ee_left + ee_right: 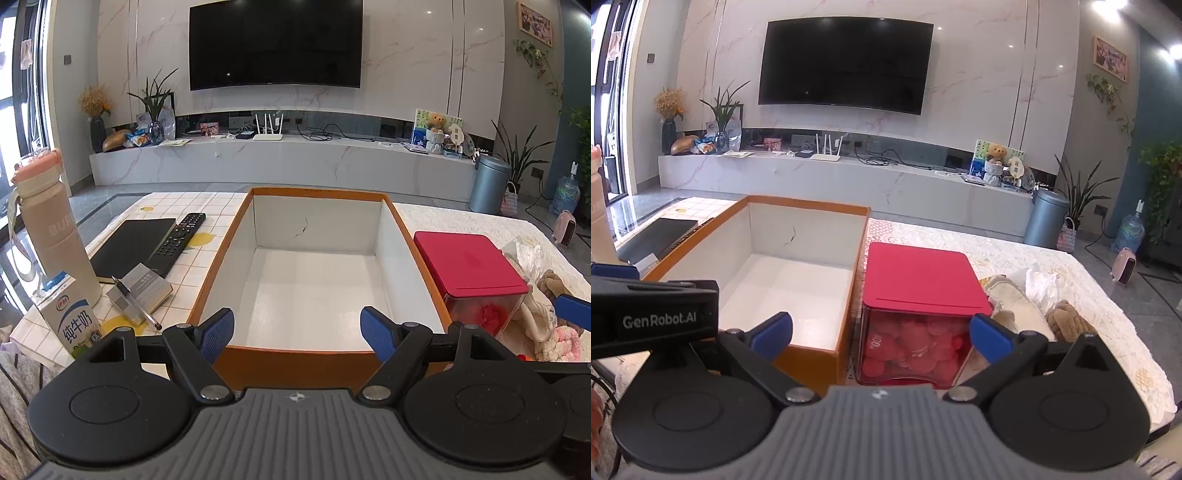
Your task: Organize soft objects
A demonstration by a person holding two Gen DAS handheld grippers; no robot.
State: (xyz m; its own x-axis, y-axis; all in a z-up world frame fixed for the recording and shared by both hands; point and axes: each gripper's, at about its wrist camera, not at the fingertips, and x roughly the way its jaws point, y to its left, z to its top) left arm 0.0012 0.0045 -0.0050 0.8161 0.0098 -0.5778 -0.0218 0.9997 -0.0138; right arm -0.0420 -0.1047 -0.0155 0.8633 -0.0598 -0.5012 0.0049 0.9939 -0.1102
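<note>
Blue-padded left hand-held gripper [297, 330] is level at the near rim of the orange cardboard box [236, 236], fingers spread wide, gripping nothing. Right hand-held gripper [881, 332] is likewise wide open and unloaded, facing the red-lidded clear container [919, 284], which stands just beside the box's right wall. Box interior is white and unobstructed. Soft objects [1067, 319], a brown knotted plush and pale fabrics, lie on the surface [1015, 251] right of the container, close against it. Left of the box: notebook [135, 240], remote [181, 238], bottle [48, 221], milk carton [72, 317].
</note>
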